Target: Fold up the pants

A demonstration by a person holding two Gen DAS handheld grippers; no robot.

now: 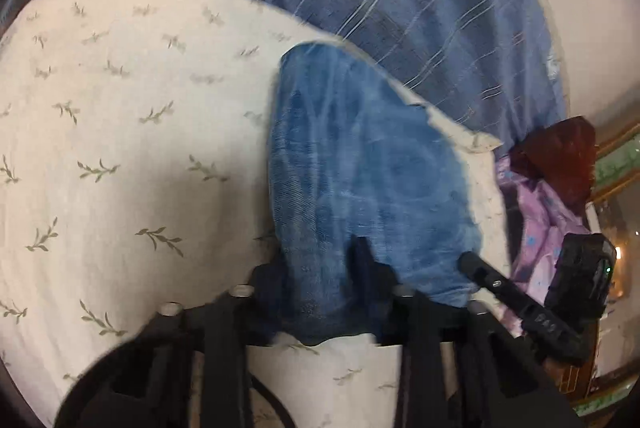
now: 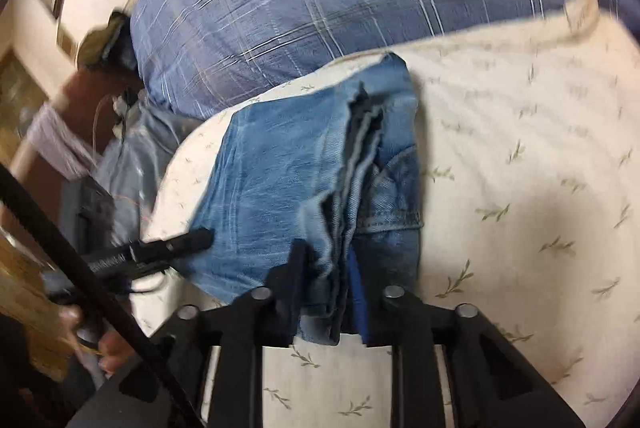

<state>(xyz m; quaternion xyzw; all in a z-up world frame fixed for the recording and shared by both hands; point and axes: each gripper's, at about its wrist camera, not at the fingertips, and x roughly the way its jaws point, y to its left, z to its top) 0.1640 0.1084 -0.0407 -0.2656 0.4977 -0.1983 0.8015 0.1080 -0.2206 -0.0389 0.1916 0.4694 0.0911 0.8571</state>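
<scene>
Folded jeans (image 1: 360, 168) on leaf-print sheet (image 1: 120, 148); left gripper (image 1: 320, 288) and right gripper (image 2: 324, 292) both clenched on denim edge, jaws nearly closed.

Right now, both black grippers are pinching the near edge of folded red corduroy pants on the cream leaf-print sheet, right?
Not quite: the pants are faded blue denim jeans, not red corduroy. The right wrist view shows it. Both the left gripper and right gripper do pinch their near edge on the cream leaf-print sheet.

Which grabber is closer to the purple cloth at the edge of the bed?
Right. The right gripper pinches the jeans on the side beside the purple cloth; the left gripper pinches them farther away.
</scene>
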